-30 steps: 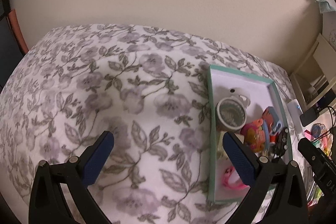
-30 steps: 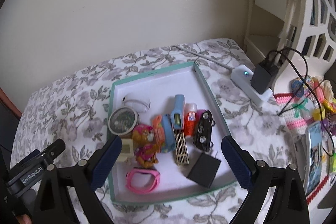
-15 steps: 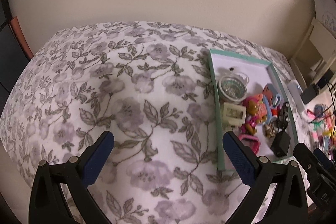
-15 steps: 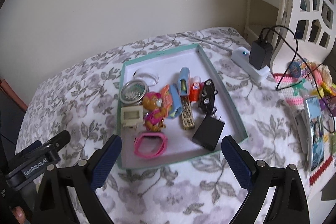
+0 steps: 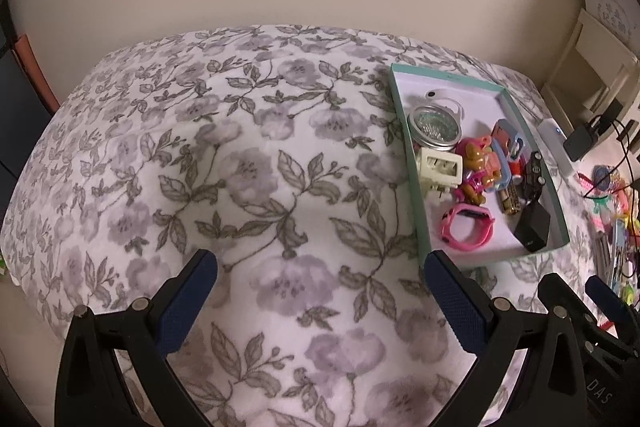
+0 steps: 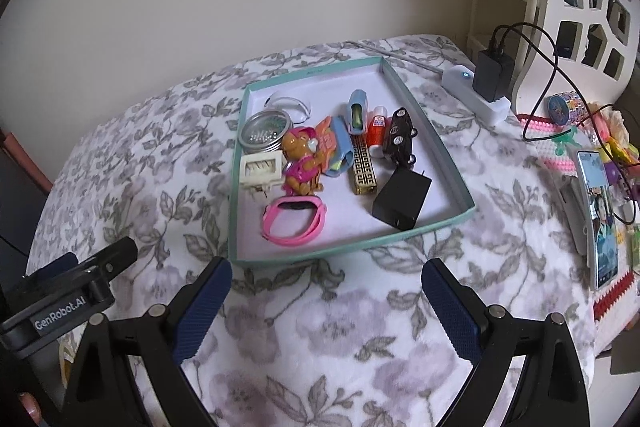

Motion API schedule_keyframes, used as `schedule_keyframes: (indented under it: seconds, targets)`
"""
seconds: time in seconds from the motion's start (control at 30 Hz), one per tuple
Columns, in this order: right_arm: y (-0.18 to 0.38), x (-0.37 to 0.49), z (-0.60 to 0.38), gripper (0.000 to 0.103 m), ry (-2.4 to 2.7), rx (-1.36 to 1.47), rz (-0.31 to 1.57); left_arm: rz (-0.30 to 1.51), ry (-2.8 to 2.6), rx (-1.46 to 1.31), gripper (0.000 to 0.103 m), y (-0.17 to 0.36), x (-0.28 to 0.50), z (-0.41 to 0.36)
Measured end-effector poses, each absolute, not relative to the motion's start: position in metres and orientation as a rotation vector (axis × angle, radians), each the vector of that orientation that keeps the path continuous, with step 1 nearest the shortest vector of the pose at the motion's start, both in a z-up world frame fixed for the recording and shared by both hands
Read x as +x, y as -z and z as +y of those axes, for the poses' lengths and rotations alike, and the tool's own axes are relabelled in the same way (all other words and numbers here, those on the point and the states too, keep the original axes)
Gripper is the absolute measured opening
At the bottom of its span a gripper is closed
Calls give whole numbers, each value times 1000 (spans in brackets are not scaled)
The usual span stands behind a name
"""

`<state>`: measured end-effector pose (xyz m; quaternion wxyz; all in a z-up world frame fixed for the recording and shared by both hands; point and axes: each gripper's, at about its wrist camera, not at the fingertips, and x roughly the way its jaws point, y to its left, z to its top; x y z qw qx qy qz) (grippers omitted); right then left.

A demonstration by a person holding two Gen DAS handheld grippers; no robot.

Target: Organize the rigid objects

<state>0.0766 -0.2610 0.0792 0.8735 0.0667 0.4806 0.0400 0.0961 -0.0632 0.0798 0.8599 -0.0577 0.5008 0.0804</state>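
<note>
the left gripper hangs over bare flowered blanket, fingers wide apart and holding nothing. the teal tray lies ahead and to its right, near the blanket's far right corner, long axis running away toward the wall. the right gripper, fingers also spread and empty, sits just short of the tray's near rim and almost square to it, so i judge it the nearer one for any reach in.

inside the tray, left to right: a round tin and cream plug block by the left wall, a white ring-shaped piece at the far end, a pink watch band toward the near rim, a bear figure, a gold patterned bar lying lengthwise, a small red bottle, a black toy car, and a black charger at the near right corner.

everything rigid in view already sits in the tray, which fits either a finished gathering or a sort yet to be made. the middle pieces touch and overlap, crowding a clean pinch. right of the tray, a white power strip and its cables lie near.
</note>
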Motion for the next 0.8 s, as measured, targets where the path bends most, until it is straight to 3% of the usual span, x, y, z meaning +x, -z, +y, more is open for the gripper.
schedule_keyframes:
  seconds: [0.8]
  targets:
    - [-81, 48, -269, 98, -55, 144, 989, 1105, -136, -78, 103, -73, 71, -66]
